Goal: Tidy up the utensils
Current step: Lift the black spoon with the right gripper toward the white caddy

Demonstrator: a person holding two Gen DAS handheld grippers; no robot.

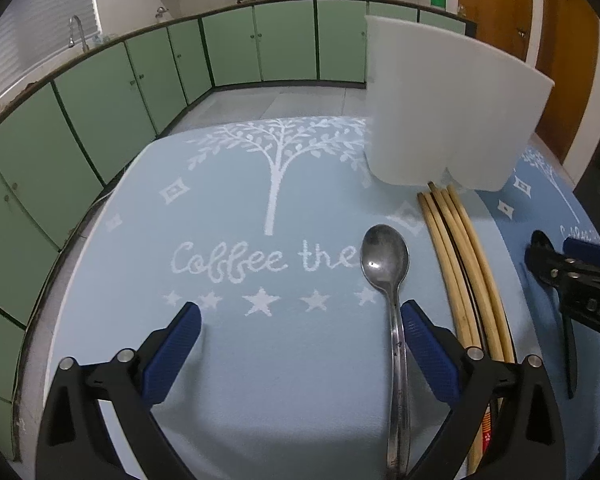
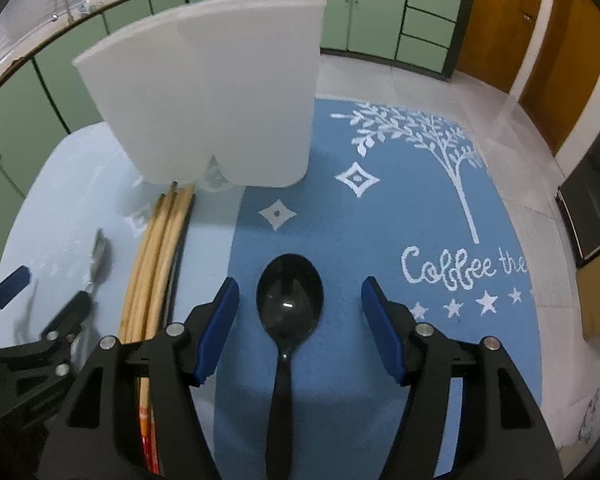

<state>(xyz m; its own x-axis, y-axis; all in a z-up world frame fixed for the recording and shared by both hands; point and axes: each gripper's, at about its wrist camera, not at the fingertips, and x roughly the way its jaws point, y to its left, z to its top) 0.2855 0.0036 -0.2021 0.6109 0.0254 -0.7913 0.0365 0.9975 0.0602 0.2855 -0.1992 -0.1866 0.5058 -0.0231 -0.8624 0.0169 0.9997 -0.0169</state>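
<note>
Green cabinets [image 1: 288, 46] behind — white holder [image 1: 448, 116] beyond chopsticks [image 1: 460, 264].

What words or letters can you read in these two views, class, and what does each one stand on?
"Coffee the": white script on the light blue mat, cut off by the metal spoon.
"Coffee the": same script on the darker blue mat, cut off at the frame edge.
"DAS": partial white letters on the right hand-held gripper.
Markings on the spoon handle and the chopsticks: too small to read.
</note>
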